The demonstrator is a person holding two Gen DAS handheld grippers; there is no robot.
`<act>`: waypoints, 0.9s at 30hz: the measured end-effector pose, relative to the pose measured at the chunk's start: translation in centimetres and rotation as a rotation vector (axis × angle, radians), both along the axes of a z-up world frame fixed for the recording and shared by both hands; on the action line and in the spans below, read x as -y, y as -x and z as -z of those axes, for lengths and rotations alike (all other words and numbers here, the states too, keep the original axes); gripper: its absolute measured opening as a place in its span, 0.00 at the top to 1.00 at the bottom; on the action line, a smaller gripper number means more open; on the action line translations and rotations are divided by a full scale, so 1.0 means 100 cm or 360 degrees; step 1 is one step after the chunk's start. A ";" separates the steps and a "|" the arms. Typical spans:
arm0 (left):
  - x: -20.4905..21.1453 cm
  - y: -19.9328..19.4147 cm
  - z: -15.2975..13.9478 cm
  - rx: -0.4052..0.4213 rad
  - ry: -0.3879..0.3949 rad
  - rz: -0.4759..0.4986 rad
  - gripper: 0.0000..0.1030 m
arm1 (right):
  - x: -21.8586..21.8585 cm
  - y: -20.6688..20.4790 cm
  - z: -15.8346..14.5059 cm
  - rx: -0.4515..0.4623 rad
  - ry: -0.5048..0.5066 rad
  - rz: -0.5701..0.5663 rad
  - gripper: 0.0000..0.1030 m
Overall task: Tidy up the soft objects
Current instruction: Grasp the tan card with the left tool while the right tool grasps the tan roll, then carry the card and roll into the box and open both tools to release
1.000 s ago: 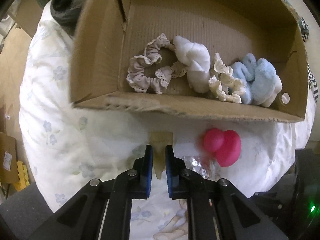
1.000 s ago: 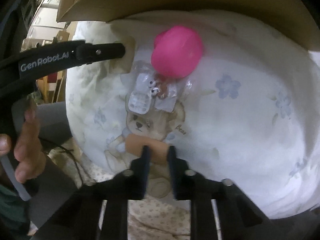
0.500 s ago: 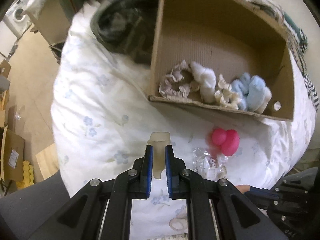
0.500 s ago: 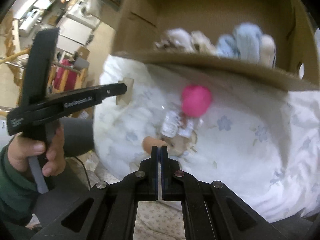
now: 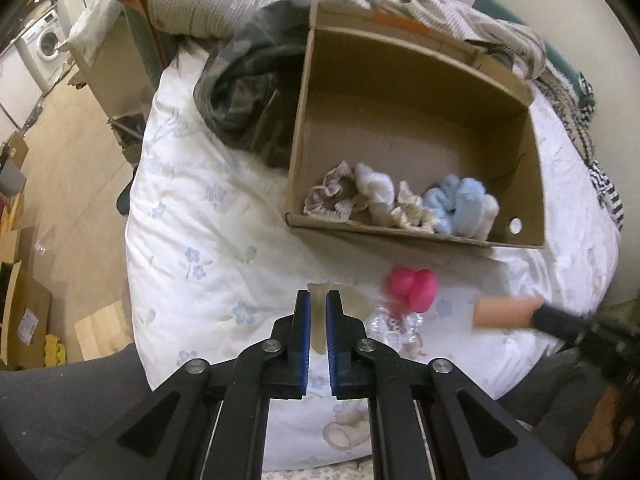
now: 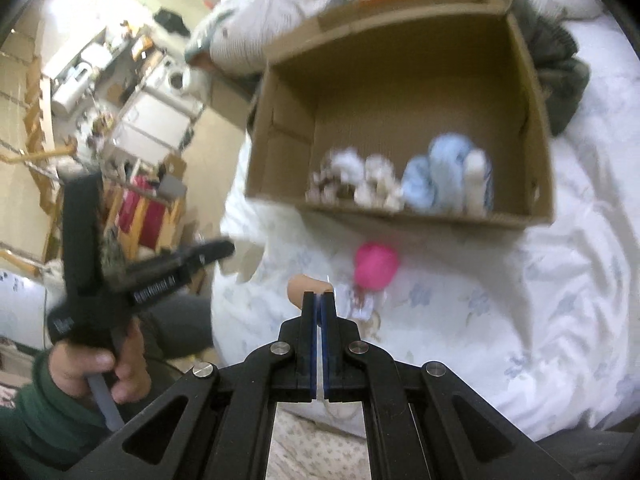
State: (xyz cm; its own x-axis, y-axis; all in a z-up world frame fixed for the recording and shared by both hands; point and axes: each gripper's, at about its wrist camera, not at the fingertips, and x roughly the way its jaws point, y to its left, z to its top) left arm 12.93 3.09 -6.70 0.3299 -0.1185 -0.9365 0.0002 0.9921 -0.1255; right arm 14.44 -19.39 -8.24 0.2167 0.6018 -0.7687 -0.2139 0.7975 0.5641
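Note:
A cardboard box (image 5: 536,184) (image 6: 544,168) lies on a white floral duvet and holds lace scrunchies (image 5: 336,200), a white fluffy scrunchie (image 5: 374,188) and light blue fluffy ones (image 5: 456,204) (image 6: 436,176). A pink soft object (image 5: 412,288) (image 6: 376,266) lies on the duvet in front of the box, beside a clear plastic packet (image 5: 390,326) (image 6: 362,304). My left gripper (image 5: 317,300) is shut on a pale cream soft piece (image 5: 319,320). My right gripper (image 6: 319,300) is shut on a tan soft piece (image 6: 302,286), which also shows at the right of the left wrist view (image 5: 504,312).
A dark grey garment (image 5: 248,92) is bunched left of the box. Striped bedding (image 5: 440,4) lies behind it. The duvet (image 5: 192,248) drops off to a wooden floor (image 5: 60,160) with cartons and a washing machine (image 5: 44,48). The left hand-held gripper (image 6: 132,276) shows in the right wrist view.
Both grippers have drawn back and up from the box, so the whole box now shows. The right gripper has closed tight on its tan piece.

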 end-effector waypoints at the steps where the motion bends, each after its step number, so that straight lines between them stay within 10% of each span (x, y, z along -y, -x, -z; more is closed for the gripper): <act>1: 0.002 0.000 -0.006 0.0021 0.0017 0.0006 0.93 | 0.006 -0.001 -0.006 0.0027 -0.0017 0.0025 0.97; 14: 0.020 -0.037 -0.069 0.0248 0.0108 0.0064 0.93 | 0.052 -0.039 -0.069 0.0254 -0.0093 0.0253 0.97; 27: 0.029 -0.091 -0.034 0.0212 -0.0057 0.0047 0.93 | 0.046 -0.084 -0.017 0.0137 0.0009 0.0309 0.97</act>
State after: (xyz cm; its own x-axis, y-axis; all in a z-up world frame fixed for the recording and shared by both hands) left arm 22.05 0.20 -3.31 0.4487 -0.0970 -0.8884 0.0437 0.9953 -0.0866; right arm 22.80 -24.03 -6.56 0.3932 0.5383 -0.7454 -0.1031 0.8314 0.5460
